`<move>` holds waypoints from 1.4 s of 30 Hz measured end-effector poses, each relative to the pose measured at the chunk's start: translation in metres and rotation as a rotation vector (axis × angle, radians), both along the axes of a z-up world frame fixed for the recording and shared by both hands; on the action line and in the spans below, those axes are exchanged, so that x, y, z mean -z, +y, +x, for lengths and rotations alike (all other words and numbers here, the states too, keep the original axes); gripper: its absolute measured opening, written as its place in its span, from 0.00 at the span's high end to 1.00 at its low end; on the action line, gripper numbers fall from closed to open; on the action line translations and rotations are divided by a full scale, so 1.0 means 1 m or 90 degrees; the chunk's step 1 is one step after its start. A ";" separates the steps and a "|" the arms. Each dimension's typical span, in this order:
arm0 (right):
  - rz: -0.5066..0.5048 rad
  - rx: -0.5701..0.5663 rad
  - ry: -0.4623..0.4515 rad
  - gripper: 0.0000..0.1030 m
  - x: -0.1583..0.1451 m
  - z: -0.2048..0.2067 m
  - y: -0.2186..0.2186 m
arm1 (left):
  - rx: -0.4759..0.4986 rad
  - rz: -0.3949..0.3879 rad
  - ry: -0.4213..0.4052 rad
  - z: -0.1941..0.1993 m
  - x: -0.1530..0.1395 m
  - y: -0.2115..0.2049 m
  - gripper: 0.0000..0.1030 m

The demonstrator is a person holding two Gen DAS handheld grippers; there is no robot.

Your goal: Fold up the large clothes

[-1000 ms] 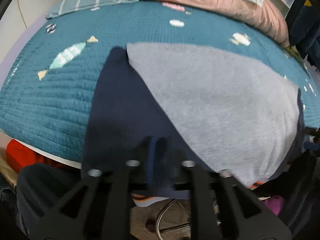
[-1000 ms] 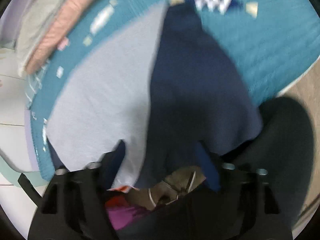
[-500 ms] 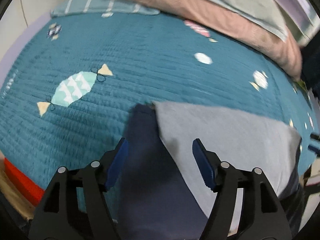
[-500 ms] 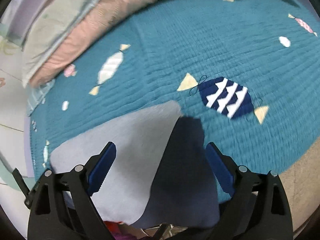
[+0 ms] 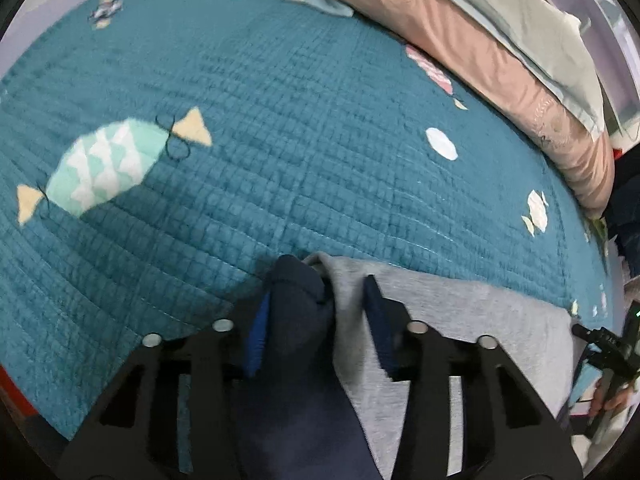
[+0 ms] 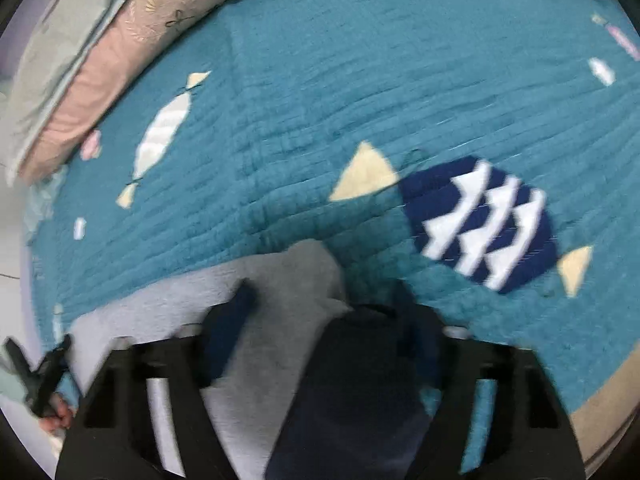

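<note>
Navy-and-grey garment (image 5: 352, 360) spread on teal quilt (image 5: 280, 140), bunched corner lying between fingers of left gripper (image 5: 316, 312), spread partway around it, not clamped. Right gripper (image 6: 324, 320) likewise parted, straddling the same fabric.

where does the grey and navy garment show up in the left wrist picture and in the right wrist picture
Left wrist: the garment fills the bottom centre and right, bunched between the left gripper fingers.
Right wrist: the garment sits at bottom centre and left, between the right gripper fingers.
Shared landmark: the pink bedding roll along the teal quilt's far edge.
</note>
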State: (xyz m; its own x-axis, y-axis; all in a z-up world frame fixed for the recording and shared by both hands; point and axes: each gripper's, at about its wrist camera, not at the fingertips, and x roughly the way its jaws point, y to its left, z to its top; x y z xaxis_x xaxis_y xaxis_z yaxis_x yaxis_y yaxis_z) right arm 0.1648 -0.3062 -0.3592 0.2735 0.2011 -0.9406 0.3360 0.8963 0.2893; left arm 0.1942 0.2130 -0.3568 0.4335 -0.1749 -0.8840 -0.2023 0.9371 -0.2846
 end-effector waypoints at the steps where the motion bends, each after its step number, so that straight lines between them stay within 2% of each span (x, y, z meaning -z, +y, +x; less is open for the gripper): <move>1: 0.030 -0.001 -0.018 0.75 -0.004 -0.002 -0.001 | -0.004 0.000 -0.003 -0.001 -0.002 -0.001 0.67; 7: 0.029 0.000 -0.069 0.77 -0.032 -0.005 0.002 | -0.049 -0.052 -0.030 -0.005 -0.016 0.004 0.72; 13: 0.058 0.019 -0.109 0.77 -0.056 -0.009 -0.002 | -0.033 -0.030 -0.056 -0.006 -0.038 -0.003 0.72; 18: 0.062 0.018 -0.129 0.79 -0.068 -0.005 -0.002 | -0.038 -0.044 -0.073 -0.003 -0.054 -0.002 0.73; 27: 0.053 0.010 -0.168 0.82 -0.098 0.021 -0.007 | -0.018 -0.044 -0.117 0.029 -0.086 -0.013 0.73; 33: 0.061 -0.008 -0.201 0.81 -0.129 0.066 -0.016 | -0.017 -0.041 -0.156 0.080 -0.123 -0.014 0.72; 34: 0.066 -0.014 -0.200 0.77 -0.133 0.076 -0.017 | -0.009 -0.039 -0.149 0.092 -0.126 -0.014 0.68; 35: 0.054 -0.012 -0.197 0.67 -0.139 0.086 -0.018 | 0.000 -0.037 -0.143 0.099 -0.128 -0.013 0.62; 36: 0.032 -0.001 -0.193 0.37 -0.145 0.092 -0.020 | -0.011 -0.019 -0.143 0.109 -0.134 -0.012 0.44; 37: 0.010 0.015 -0.196 0.22 -0.151 0.094 -0.021 | -0.025 -0.008 -0.149 0.111 -0.137 -0.008 0.18; 38: -0.004 0.025 -0.220 0.10 -0.158 0.092 -0.021 | -0.034 0.000 -0.157 0.112 -0.142 -0.006 0.15; 40: -0.012 0.009 -0.228 0.10 -0.159 0.089 -0.019 | -0.023 0.002 -0.155 0.111 -0.144 -0.001 0.15; 42: -0.028 -0.006 -0.183 0.10 -0.145 0.083 -0.014 | -0.024 0.015 -0.130 0.106 -0.139 0.002 0.15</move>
